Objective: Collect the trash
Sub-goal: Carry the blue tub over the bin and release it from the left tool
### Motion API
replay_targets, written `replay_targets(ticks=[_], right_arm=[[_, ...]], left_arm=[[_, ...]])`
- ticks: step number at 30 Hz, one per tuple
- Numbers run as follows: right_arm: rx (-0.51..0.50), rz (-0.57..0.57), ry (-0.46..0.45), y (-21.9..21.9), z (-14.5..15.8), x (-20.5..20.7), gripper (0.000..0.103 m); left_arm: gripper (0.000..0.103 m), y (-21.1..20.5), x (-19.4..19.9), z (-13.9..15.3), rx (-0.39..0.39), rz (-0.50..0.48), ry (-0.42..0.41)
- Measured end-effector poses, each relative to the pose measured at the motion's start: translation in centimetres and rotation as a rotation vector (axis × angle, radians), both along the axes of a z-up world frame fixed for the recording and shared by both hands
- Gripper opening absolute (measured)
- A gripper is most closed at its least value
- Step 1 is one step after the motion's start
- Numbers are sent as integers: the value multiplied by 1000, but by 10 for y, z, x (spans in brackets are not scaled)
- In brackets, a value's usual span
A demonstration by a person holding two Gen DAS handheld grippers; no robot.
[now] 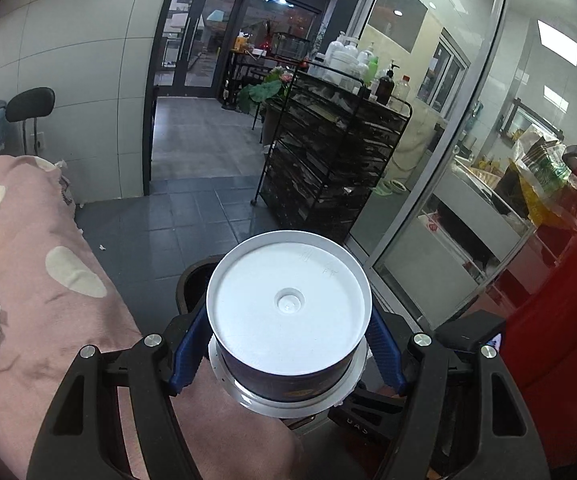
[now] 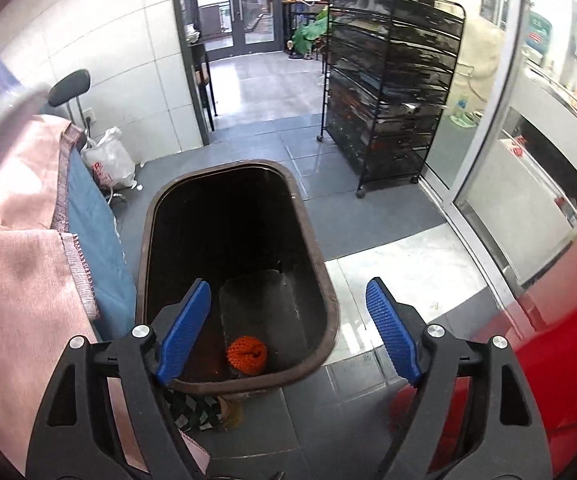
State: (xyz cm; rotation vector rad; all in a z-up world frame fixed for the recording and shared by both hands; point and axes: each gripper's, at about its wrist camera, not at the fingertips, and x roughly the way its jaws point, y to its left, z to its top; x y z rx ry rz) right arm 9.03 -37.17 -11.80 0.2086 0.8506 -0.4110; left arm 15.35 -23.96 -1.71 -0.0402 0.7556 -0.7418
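Observation:
In the left wrist view my left gripper (image 1: pixel 288 344) is shut on a round dark container with a white bottom (image 1: pixel 288 304), held on its side with the base toward the camera. Behind it peeks the rim of the brown trash bin (image 1: pixel 190 280). In the right wrist view my right gripper (image 2: pixel 288 328) is open and empty, hovering over the near end of the brown trash bin (image 2: pixel 328 292). An orange net ball (image 2: pixel 247 354) lies on the bin's bottom.
A pink blanket (image 1: pixel 48 280) covers furniture on the left; it also shows in the right wrist view (image 2: pixel 20 248). A black wire rack (image 2: pixel 392 92) stands ahead right. A white plastic bag (image 2: pixel 108 160) lies by the wall. A red surface (image 2: pixel 560 320) is at right.

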Motion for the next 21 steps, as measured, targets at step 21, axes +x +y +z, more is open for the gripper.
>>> replay_targets(ticks=[21], right_arm=[[29, -114, 12, -33, -5, -24, 80]], left_arm=[[90, -46, 25, -59, 196, -27, 137]])
